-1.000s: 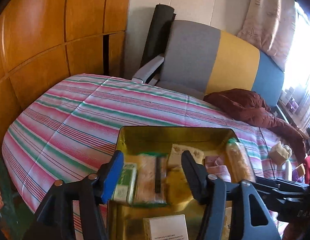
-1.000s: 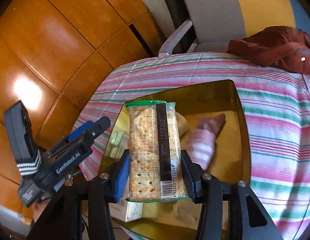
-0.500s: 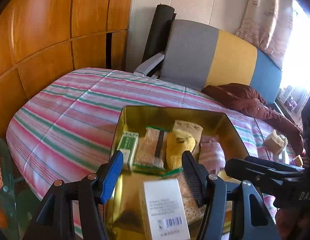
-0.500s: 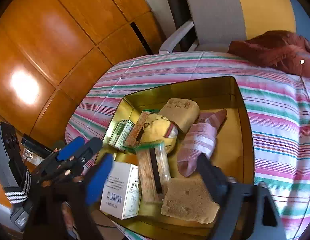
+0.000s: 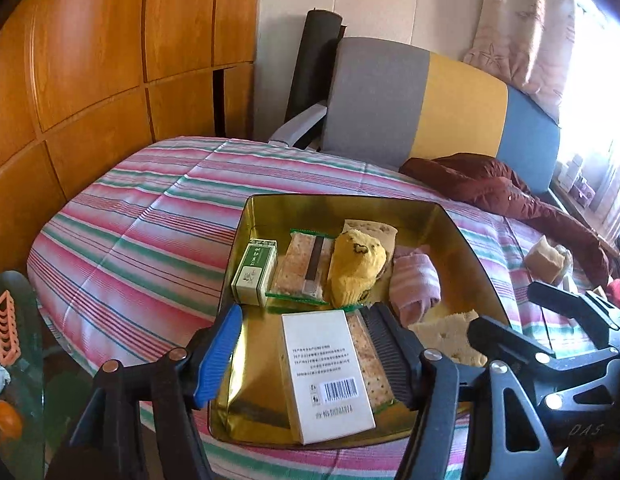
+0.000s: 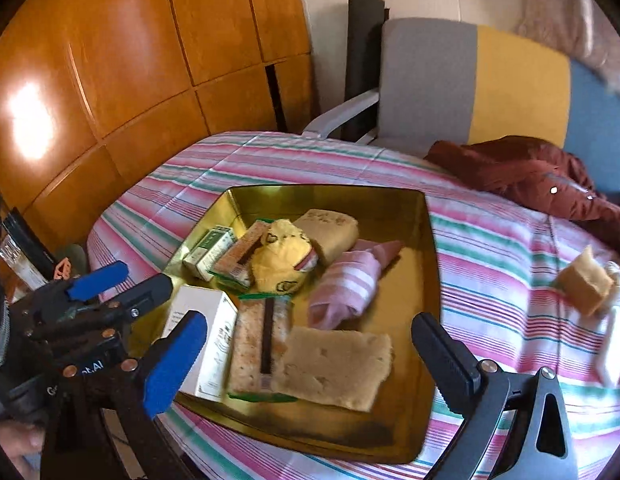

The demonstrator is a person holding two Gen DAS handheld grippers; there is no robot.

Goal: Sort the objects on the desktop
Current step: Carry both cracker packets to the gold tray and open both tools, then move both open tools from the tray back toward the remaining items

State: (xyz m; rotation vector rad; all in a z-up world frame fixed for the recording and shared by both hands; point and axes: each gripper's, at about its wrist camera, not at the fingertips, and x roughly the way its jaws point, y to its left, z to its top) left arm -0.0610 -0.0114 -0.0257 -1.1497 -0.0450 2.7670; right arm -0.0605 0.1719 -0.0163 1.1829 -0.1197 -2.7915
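Released cracker pack (image 6: 258, 344) between right gripper (image 6: 310, 354) fingers.

White box (image 5: 327, 376) with barcode and unreadable small print, "DAS" on right claw (image 5: 585, 430)

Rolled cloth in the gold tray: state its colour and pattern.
The rolled cloth is pink with white stripes, clearest in the right wrist view.

I'm looking into a lived-in home room: a table under a striped quilted cloth (image 5: 142, 236), a grey-yellow-blue chair (image 5: 421, 112) pushed against it, wooden cabinet panels (image 5: 90, 60) along the wall, a maroon jacket (image 5: 489, 188) dumped nearby, and patterned curtains (image 5: 525, 28) by a bright window.
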